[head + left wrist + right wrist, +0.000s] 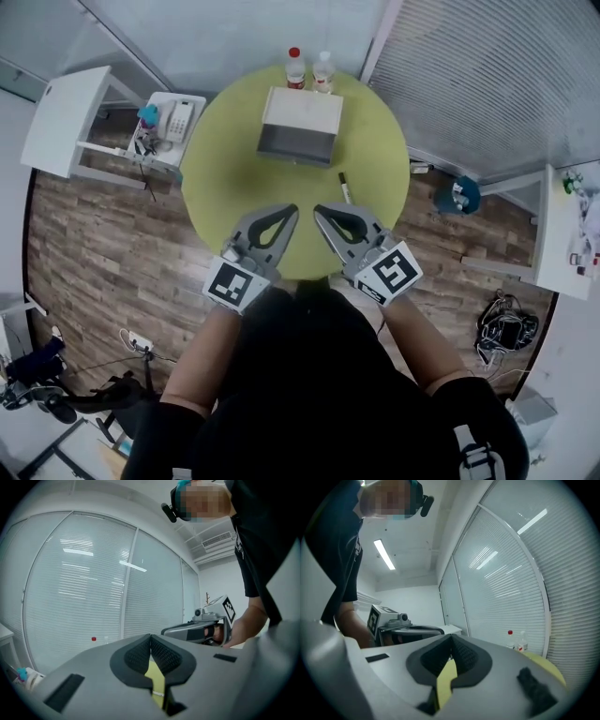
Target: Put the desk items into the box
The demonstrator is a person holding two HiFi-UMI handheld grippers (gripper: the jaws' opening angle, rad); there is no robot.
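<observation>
You hold the left gripper [292, 211] and right gripper [318, 210] clenched on nothing, well short of the box [300, 127], seemingly poised to begin, since the pen [344, 188] lies outside it, near its front right corner.

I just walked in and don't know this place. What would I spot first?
The big round yellow-green table fills the middle of the head view, with a white box at its far side and two bottles just behind the box. Nearer the person, the left gripper and right gripper point at each other over the table's near edge, both shut and empty, with a dark pen lying just beyond the right one.
</observation>
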